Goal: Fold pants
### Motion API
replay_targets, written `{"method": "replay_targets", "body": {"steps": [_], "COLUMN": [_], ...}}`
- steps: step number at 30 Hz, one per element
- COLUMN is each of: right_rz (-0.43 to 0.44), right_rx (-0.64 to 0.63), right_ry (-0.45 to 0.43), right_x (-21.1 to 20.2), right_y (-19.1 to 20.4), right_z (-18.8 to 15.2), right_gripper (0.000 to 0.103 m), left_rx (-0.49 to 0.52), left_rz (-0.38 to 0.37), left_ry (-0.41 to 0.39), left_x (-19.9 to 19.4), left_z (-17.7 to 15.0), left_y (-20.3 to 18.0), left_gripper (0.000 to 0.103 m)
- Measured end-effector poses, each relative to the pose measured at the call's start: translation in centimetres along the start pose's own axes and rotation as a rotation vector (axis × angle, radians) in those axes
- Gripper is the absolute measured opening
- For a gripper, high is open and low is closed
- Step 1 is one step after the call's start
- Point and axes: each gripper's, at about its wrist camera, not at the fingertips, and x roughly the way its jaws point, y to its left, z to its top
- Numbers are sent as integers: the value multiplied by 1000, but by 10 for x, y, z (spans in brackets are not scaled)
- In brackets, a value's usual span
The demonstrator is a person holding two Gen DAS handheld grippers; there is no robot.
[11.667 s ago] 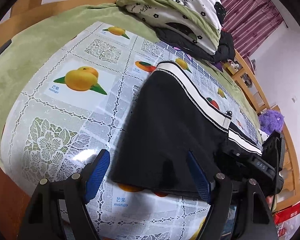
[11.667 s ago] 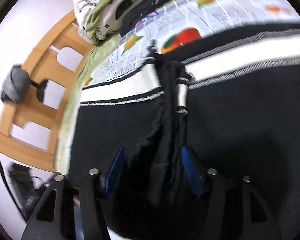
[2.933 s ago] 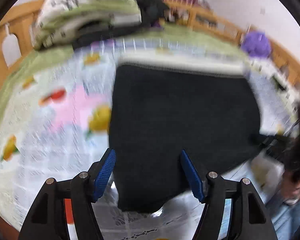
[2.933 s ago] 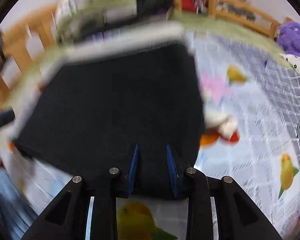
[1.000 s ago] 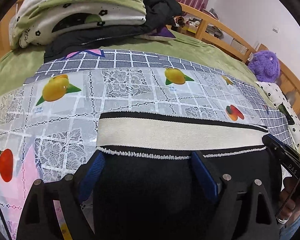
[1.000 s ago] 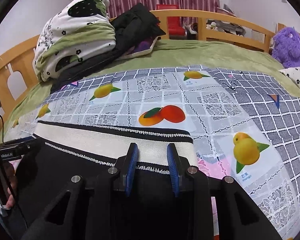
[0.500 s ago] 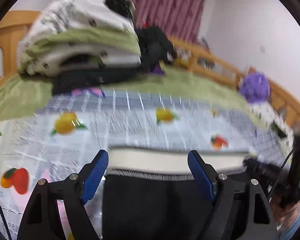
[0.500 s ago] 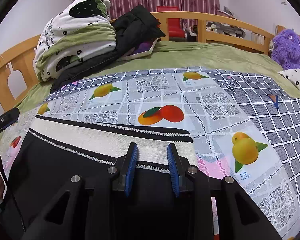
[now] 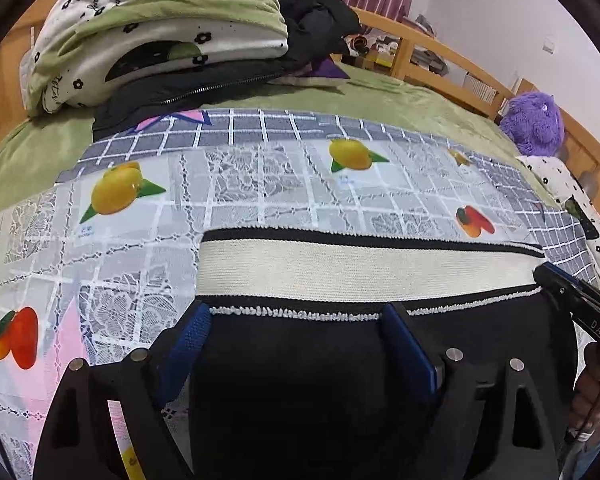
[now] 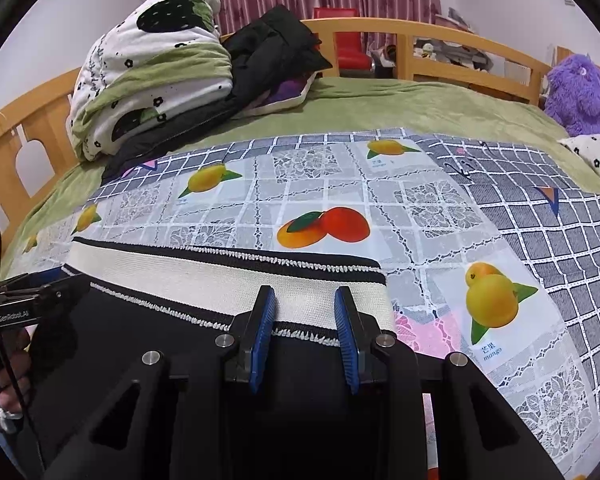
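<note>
A: Left claw (image 9: 296, 316) status?

B: Blue pads spread wide and gripping nothing. It hovers low over the black pants (image 9: 312, 392), at their left edge, just short of the cream waistband (image 9: 360, 268). My read: positioned to press or pin that side.

A: Where do the pants sit?

B: Flat on the fruit-print cloth (image 9: 260, 184) covering the bed (image 10: 380, 108), waistband toward the headboard end. They look folded into a compact rectangle, so the task seems nearly done.

A: Materials?

B: Pants: matte black knit. Waistband: ribbed cream elastic with black edging and white stitch trim. The cloth looks glossy, a lace-and-grid print with mangoes. Bed cover is green fleece.

A: Right claw (image 10: 306, 320)?

B: Pads about halfway apart, straddling the waistband near the right corner. Whether it is actually pinching fabric, I can't tell. Likely steadying that corner.

A: Background?

B: Folded floral quilt (image 10: 148, 68) and black jacket (image 10: 276, 52) stacked at the back, purple plush toy (image 10: 576, 92) far right. All well apart from the pants.
</note>
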Motion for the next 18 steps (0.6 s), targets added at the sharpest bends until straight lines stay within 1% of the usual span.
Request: {"method": "replay_targets", "body": {"steps": [1,3,4,6,7,8,9,10,11,13,15,16,18], "right_rz": [20,69,80,75,56,41,24,15,7,9,36,47,52], "right_rx": [12,61,78,76,52,27,-7,-26,-42,-39,-28,-31,-46], "right_ry": [2,10,18,32,59,76,73,78,87,93,91,88,100], "right_x": [-2,-9,-13,-21,-23,-23,-28,-29,-30,-39,-54,-61,-73], "right_y": [-3,-14,-18,-19,-17,-14,-9,-6,-4,-5,-6,-6,-4], "right_z": [0,-2,-4,-7,-11,-13,-18,-20,-21,-27,-36,-40,-56], "right_gripper": [31,31,31,31,30,30,30,30,30,30,30,33,36], "left_rx": [-9,-33,-45,-56,-52,-41,-22,-5,8,-7,-11,-1,42], "left_rz": [-5,-26,-39,-87,-88,-72,-46,-12,37,40,15,11,39], "left_ry": [-25,-74,-80,-61,-43,-11,35,90,149,150,143,139,125], "left_x": [-7,-22,-27,-37,-39,-39,-37,-33,-29,-40,-62,-70,-91], "left_z": [1,1,1,-5,-8,-14,-21,-29,-41,-55,-71,-78,-95], "left_y": [2,7,9,9,7,4,1,-2,-5,-2,0,-1,-4], "left_gripper": [85,85,85,85,85,85,85,85,85,85,85,85,85]}}
